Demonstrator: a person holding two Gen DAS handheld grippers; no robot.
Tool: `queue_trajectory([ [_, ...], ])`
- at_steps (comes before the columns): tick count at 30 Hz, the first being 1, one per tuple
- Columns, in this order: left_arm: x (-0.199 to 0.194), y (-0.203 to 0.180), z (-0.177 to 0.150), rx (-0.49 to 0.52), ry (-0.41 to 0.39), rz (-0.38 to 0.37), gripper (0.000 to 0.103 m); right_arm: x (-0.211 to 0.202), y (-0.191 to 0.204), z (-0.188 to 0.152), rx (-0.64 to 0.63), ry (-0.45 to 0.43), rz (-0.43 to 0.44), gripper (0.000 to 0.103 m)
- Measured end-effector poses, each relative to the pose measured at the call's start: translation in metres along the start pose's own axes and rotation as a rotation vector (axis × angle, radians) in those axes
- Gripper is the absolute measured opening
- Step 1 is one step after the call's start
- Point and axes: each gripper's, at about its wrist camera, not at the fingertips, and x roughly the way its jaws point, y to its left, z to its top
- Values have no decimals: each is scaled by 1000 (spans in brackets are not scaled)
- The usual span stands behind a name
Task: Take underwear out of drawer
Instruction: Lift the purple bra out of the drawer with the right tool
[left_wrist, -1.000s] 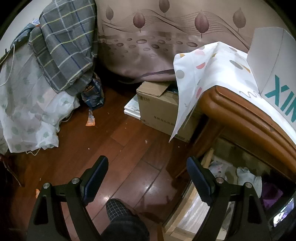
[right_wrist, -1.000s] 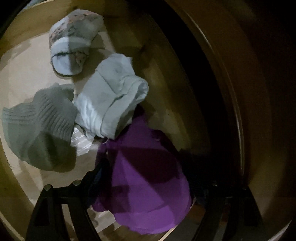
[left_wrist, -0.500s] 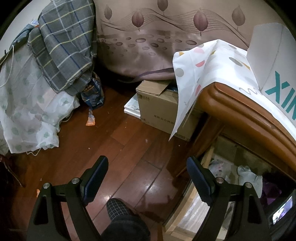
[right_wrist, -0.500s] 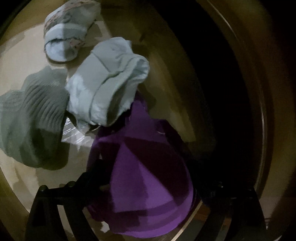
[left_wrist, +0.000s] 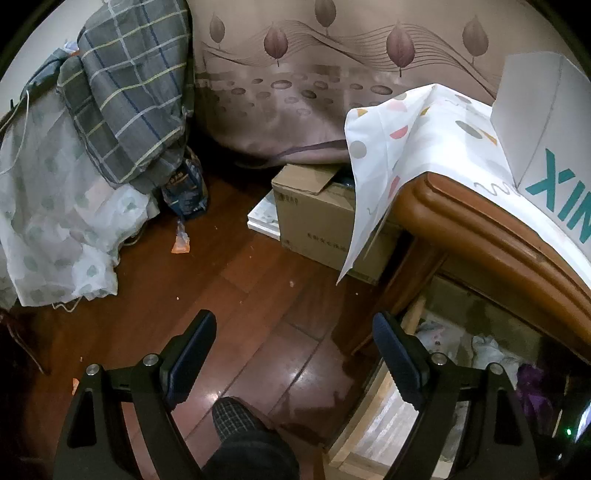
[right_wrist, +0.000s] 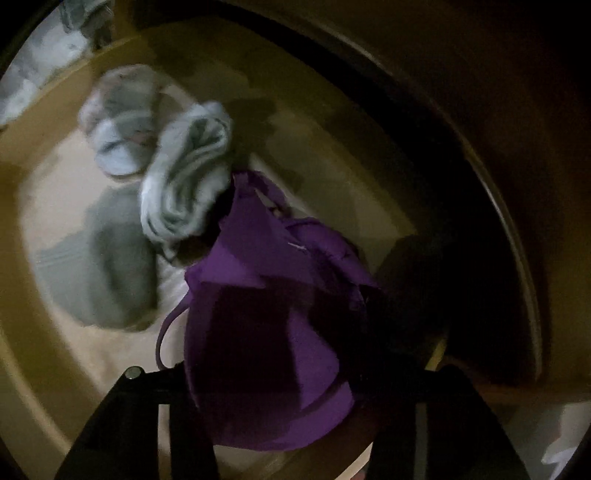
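Observation:
In the right wrist view my right gripper is shut on the purple underwear, which bunches between the fingers and hangs above the drawer floor. A rolled light-blue garment touches its top edge. The fingertips are hidden by the cloth. In the left wrist view my left gripper is open and empty above the wooden floor, left of the open drawer. The purple underwear shows dimly inside the drawer.
A grey ribbed garment and a patterned blue one lie in the drawer. A cardboard box, a dotted white cloth over the cabinet top, a curtain and a plaid blanket surround the floor.
My right gripper has closed on the purple underwear and lifted it, pulling back from the other garments. The left gripper has hardly moved.

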Motion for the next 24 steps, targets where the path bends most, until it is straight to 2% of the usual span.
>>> queue_trajectory([
  [3, 0, 0, 1, 2, -2, 2, 85, -13, 1, -4, 30, -8, 164, 46],
  [4, 0, 0, 1, 1, 0, -2, 85, -18, 3, -4, 16, -10, 191, 47],
  [6, 0, 1, 1, 5, 0, -1, 85, -24, 7, -5, 13, -17, 212, 53],
  [7, -2, 1, 2, 8, -1, 0, 85, -23, 6, -5, 2, -17, 216, 62],
  [8, -2, 0, 3, 10, -1, 0, 85, -20, 8, -9, -10, -19, 195, 69],
  [13, -2, -2, 4, 12, 0, -3, 85, -11, 4, -11, -28, 4, 139, 78],
  [16, -2, -1, 5, 15, 2, 1, 85, -3, 2, -19, -71, 5, 58, 79],
  [20, -1, -4, 4, 18, 3, -7, 85, 0, 4, -20, -85, -4, -2, 80],
  [24, 0, -8, 2, 38, 0, -10, 85, -1, 4, -25, -94, 33, -50, 80],
])
